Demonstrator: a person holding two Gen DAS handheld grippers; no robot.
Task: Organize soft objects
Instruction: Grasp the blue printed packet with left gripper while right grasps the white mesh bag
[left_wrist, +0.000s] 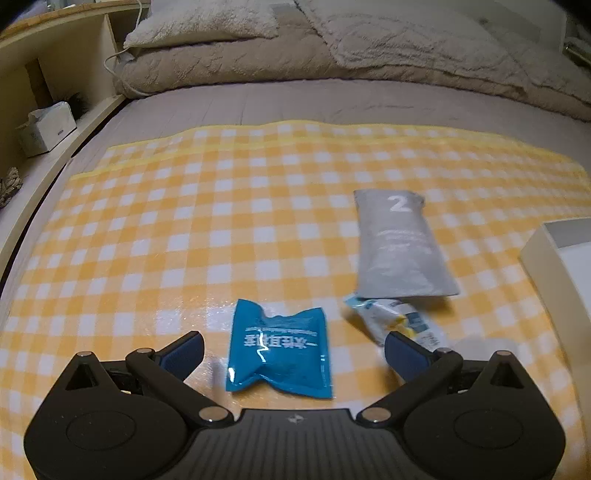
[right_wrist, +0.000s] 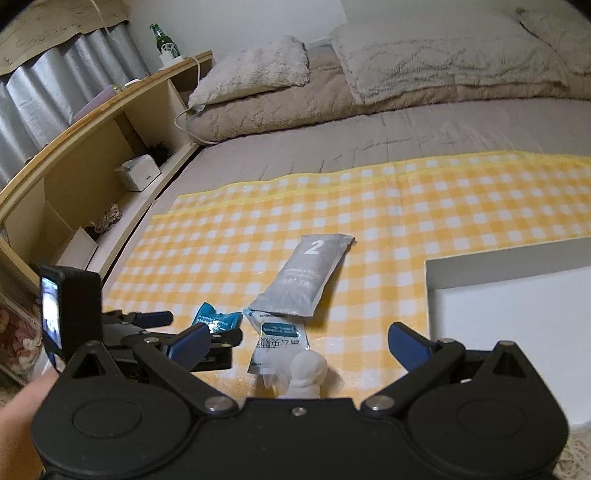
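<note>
i hold a two-finger gripper in each hand over a bed, and both are spread wide with nothing between the fingers. nearest, my left gripper (left_wrist: 293, 349) straddles a teal packet (left_wrist: 279, 350) lying flat on a yellow checked mat (left_wrist: 147, 229); the packet's printed line runs side to side across my view, its long axis runs away from me, and its notched far edge points up the bed. my right gripper (right_wrist: 297, 347) hangs over a small white soft figure (right_wrist: 306, 373) that sits right at the base of my view, with a white sachet (right_wrist: 279, 341) touching it just beyond; that sachet's long axis also runs away from me. further on, a long grey pouch (right_wrist: 308, 275) marked with a 2 lies on a diagonal, the numbered end pointing away and to the right, its near end overlapping the sachet's far end. to the right, a white tray (right_wrist: 517, 314) waits empty on the mat, at least in the part i can see. beyond the mat are the grey sheet, beige blankets and pillows. i judge this as the start of sorting: nothing is picked yet. the next move calls for lowering one gripper around a soft item and closing gently across its short side before carrying it to the tray.
</note>
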